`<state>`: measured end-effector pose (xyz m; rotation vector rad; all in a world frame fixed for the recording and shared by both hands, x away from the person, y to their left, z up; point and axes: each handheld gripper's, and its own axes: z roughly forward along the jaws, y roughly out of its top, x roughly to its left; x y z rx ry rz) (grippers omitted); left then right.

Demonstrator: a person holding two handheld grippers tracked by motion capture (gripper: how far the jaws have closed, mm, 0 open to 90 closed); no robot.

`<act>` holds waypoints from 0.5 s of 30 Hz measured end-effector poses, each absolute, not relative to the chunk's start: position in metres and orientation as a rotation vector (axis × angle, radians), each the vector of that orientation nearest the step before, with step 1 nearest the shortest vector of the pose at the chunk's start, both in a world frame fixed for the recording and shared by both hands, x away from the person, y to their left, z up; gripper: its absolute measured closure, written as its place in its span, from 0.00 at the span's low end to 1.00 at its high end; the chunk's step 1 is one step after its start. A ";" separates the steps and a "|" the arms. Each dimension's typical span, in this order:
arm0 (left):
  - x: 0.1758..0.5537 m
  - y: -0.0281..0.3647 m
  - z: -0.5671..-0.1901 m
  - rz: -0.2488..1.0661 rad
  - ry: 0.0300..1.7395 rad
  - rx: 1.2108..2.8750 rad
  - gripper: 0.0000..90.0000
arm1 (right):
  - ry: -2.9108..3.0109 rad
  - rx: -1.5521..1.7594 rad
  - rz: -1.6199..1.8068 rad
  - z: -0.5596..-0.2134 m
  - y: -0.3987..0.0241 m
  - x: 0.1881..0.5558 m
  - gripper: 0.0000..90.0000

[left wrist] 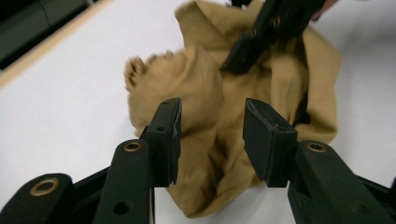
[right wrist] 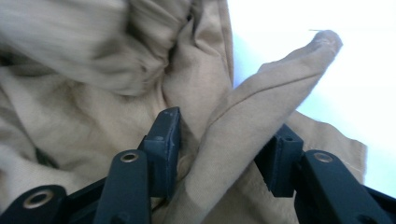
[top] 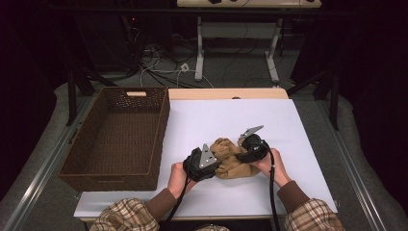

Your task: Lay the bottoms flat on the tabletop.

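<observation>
1. The crumpled tan cotton garment (top: pixel 230 159) lies on the white tabletop (top: pixel 288 125), right of the empty brown wicker basket (top: pixel 115 137)
2. Left gripper (left wrist: pixel 212 135): jaws apart over the cloth, nothing pinched
3. Right gripper (right wrist: pixel 224 154): jaws apart, straddling 1 raised fold, pads not clearly pressing
4. Risk: closing now may catch 1 loose layer, so the bundle sags or unrolls when lifted

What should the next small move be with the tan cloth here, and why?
Probably close the right gripper on the raised fold of the tan cloth. In the right gripper view that fold lies between the parted jaws, not yet pinched. The left gripper hovers open over the crumpled heap on the white table, so a firm hold on one side seems needed before spreading or lifting.
</observation>
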<state>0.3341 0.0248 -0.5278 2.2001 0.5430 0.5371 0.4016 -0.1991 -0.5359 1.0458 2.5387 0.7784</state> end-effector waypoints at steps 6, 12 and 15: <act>0.343 0.025 -0.534 0.610 0.608 2.221 0.54 | 2.568 1.062 0.808 -0.541 -0.196 0.408 0.69; 0.352 0.029 -0.541 0.645 0.680 2.223 0.54 | 2.569 1.083 0.835 -0.542 -0.197 0.408 0.85; 0.356 0.031 -0.544 0.654 0.700 2.235 0.59 | 2.553 1.076 0.840 -0.541 -0.197 0.407 0.93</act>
